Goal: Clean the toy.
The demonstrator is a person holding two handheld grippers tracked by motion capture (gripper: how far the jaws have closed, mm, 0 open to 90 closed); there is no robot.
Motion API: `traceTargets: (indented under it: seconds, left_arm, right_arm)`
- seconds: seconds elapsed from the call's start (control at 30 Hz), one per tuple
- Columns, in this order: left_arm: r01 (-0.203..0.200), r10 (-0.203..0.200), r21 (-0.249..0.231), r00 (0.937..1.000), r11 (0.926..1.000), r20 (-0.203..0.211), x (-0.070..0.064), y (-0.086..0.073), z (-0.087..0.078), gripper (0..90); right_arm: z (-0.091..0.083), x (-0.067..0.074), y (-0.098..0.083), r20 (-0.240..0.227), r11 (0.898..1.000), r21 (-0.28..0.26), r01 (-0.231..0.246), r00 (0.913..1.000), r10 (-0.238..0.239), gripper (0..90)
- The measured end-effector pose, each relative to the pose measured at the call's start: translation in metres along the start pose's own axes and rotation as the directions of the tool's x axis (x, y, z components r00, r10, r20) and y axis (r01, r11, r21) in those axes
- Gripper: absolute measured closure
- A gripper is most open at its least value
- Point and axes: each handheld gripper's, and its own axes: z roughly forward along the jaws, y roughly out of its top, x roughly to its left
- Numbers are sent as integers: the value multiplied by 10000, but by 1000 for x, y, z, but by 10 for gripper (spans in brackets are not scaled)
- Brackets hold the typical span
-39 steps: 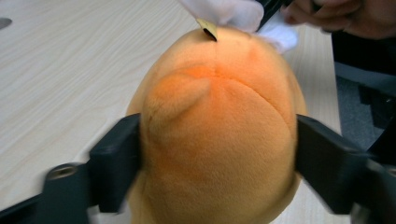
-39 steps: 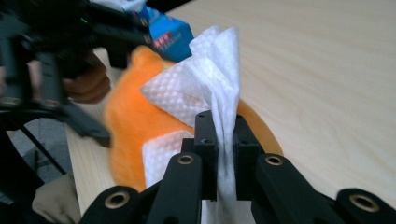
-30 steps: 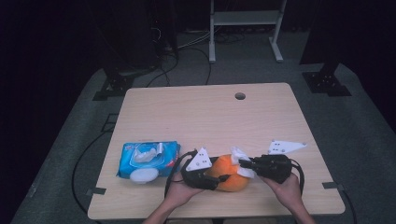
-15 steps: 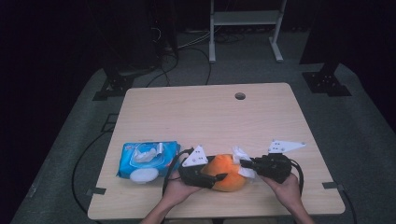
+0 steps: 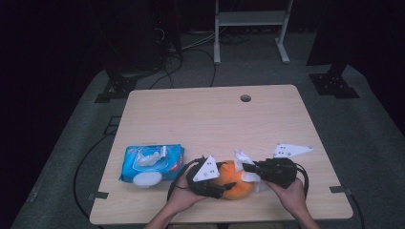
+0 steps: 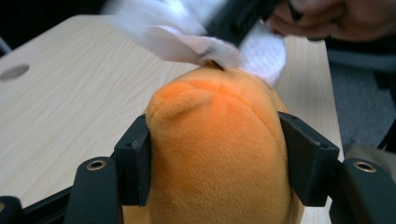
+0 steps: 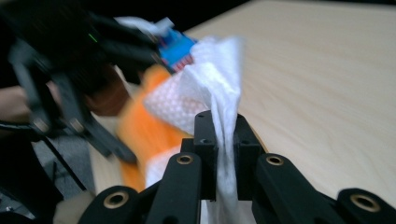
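- L tool (image 5: pixel 228 185): jaws part-open, clamped on both sides of the orange plush toy (image 5: pixel 234 180); the left gripper view has a pad pressed into each flank of the plush (image 6: pixel 215 154). Jaws have just eased in slightly, toy between them.
- R tool (image 5: pixel 241 167): jaws nearly shut, pinching a white wipe (image 5: pixel 246 164); the right gripper view has the wipe (image 7: pixel 219 98) bunched between the pads and standing up above them.
- Wipe touches the top of the toy on its R side; in the left gripper view the wipe (image 6: pixel 205 39) is blurred where it meets the plush.
- Toy sits at the near edge of the bench (image 5: pixel 200 119), between the two tools, approx mid-width.
- Person's L hand (image 5: pixel 179 195) and R hand (image 5: pixel 291 191) come in from the bottom edge, each gripping a tool.
- Blue wipes pack (image 5: pixel 152 162): lies flat just L of the L tool, lid open w/ white inside showing.
- Round hole (image 5: pixel 245 98) near the far edge of the bench, well apart from the work.
- Beyond the bench: dark floor, cables, a white frame stand (image 5: pixel 250 28).
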Motion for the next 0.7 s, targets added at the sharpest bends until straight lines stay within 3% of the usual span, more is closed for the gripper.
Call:
traceTargets:
  seconds: [0.03, 0.07, 0.13, 0.17, 0.2, 0.23, 0.27, 0.3, 0.4, 0.47, 0.5, 0.57, 0.6, 0.63, 0.7]
  left_arm:
    - [-454, 454, 50, 9989, 9990, -64, -7, 3, 3, 339]
    - [-764, 765, 102, 9970, 9970, -123, -10, 4, 3, 337]
    - [-803, 805, 107, 9966, 9967, -157, -11, 4, 3, 338]
    - [-538, 539, 93, 9984, 9985, -161, -7, 1, 1, 339]
    - [-538, 539, 93, 9984, 9985, -161, -7, 1, 1, 341]
    - [17, -17, -26, 9999, 10000, -124, 0, -4, -2, 346]
    - [17, -17, -26, 9999, 10000, -124, 0, -4, -2, 351]
    - [648, -649, -128, 9979, 9978, -61, 8, -9, -4, 354]
    - [744, -745, -85, 9972, 9972, -58, 11, -9, -4, 357]
    - [812, -812, -47, 9966, 9967, -103, 11, -9, -4, 358]
    - [1097, -1096, 74, 9939, 9939, -127, 14, -12, -5, 360]
    - [1472, -1469, 135, 9890, 9890, -186, 18, -16, -6, 362]
    - [1472, -1469, 135, 9890, 9890, -186, 18, -16, -6, 364]
    - [1768, -1766, 90, 9840, 9842, -219, 21, -19, -7, 364]
    - [2102, -2102, -24, 9776, 9777, -136, 25, -21, -8, 360]
  right_arm:
    - [0, 12, 8, -569, 9980, -465, 424, 9974, -450, 825]
    - [1, 17, 10, -625, 9966, -489, 658, 9957, -688, 825]
    - [5, 23, 11, -270, 9935, -77, 1136, 9931, -1137, 826]
    - [6, 21, 9, -145, 9945, 51, 1048, 9944, -1047, 826]
    - [6, 21, 9, -145, 9945, 51, 1048, 9944, -1047, 826]
    - [6, 6, 1, 7, 9995, 122, 307, 9995, -307, 826]
    - [6, 6, 1, 7, 9995, 122, 307, 9995, -307, 826]
    - [2, -7, -4, 245, 9989, 258, -394, 9989, 387, 830]
    - [0, -6, -4, -131, 9989, -68, -462, 9989, 461, 827]
    - [2, 3, 0, -494, 9999, -152, 31, 9988, -39, 822]
    - [6, 3, -2, -403, 9999, 59, 117, 9991, -115, 823]
    - [7, -9, -10, -298, 9980, 370, -511, 9982, 522, 823]
    - [7, -9, -10, -298, 9980, 370, -511, 9982, 522, 823]
    - [6, -19, -16, 406, 9915, 956, -885, 9956, 849, 823]
    - [3, -20, -18, 463, 9908, 804, -1093, 9933, 1059, 825]
